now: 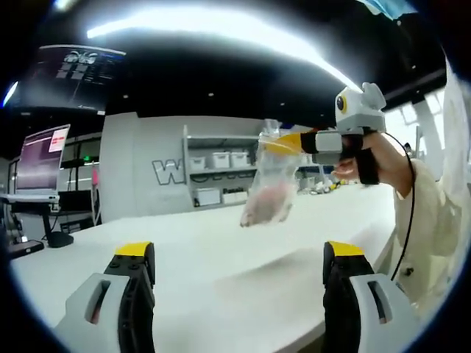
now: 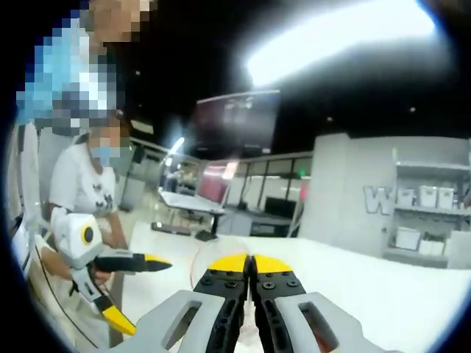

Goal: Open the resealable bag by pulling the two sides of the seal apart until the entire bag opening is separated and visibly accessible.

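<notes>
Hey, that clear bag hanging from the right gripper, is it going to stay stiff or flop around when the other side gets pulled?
Probably floppy: the bag hangs limp from the right gripper, its film crumpled. Likely bottom-heavy, since the pinkish contents sag low, so it may swing. The open left gripper may slip on the thin film.

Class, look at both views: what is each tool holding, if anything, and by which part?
The right tool is shut on the top edge of the clear resealable plastic bag, which hangs above the white table. The left tool is open and holds nothing.
</notes>
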